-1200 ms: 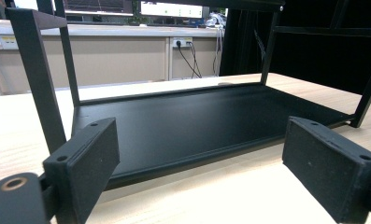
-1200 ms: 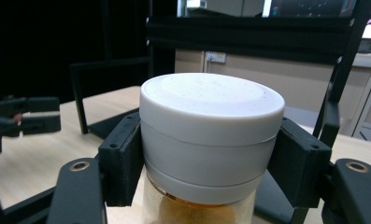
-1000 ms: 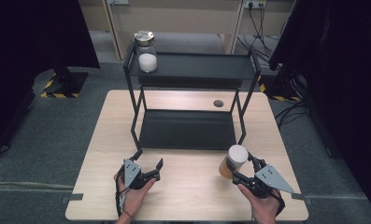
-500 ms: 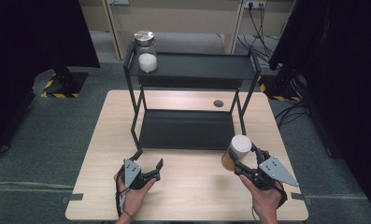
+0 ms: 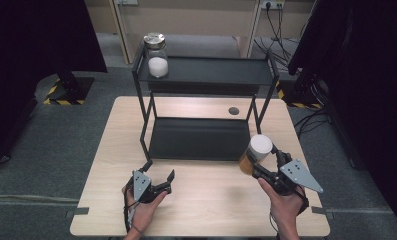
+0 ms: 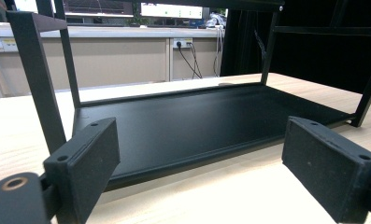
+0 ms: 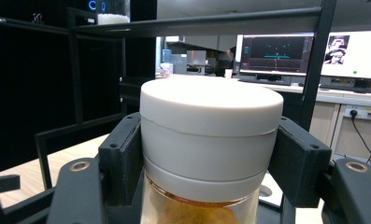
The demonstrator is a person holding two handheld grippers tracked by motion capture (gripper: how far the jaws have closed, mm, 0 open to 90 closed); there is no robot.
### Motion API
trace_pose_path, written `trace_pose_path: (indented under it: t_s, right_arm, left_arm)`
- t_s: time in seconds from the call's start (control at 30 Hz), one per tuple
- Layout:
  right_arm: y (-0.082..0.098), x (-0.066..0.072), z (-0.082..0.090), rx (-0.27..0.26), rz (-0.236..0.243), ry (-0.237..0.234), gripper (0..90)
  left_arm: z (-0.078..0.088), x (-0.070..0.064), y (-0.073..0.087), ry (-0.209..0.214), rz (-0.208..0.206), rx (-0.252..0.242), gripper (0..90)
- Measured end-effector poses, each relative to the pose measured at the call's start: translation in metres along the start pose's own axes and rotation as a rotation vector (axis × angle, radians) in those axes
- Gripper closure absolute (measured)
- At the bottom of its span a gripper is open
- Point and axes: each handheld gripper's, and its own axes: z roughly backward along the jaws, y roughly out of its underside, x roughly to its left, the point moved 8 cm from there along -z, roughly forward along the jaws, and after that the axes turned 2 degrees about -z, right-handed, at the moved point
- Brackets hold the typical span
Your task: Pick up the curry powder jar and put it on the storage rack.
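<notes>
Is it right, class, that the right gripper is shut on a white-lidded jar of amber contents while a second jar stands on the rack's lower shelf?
Not quite. The second jar stands on the rack's top shelf, as the high view shows. The right gripper is indeed shut on the white-lidded jar.

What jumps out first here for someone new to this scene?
The right gripper at the table's near right, shut on a white-lidded jar of amber stuff, just in front of the black two-tier rack. Next, a glass jar of white powder on the rack's top-left corner. The left gripper sits open, holding nothing, near left.
</notes>
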Motion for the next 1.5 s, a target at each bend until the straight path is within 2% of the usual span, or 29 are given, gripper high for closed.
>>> trace_pose_path:
  t_s: [1.5]
  right_arm:
    - [-0.052,-0.01,-0.031,-0.09,-0.009,0.049,34.0]
  left_arm:
    - [0.0,0.0,0.0,-0.001,-0.001,0.001,10.6]
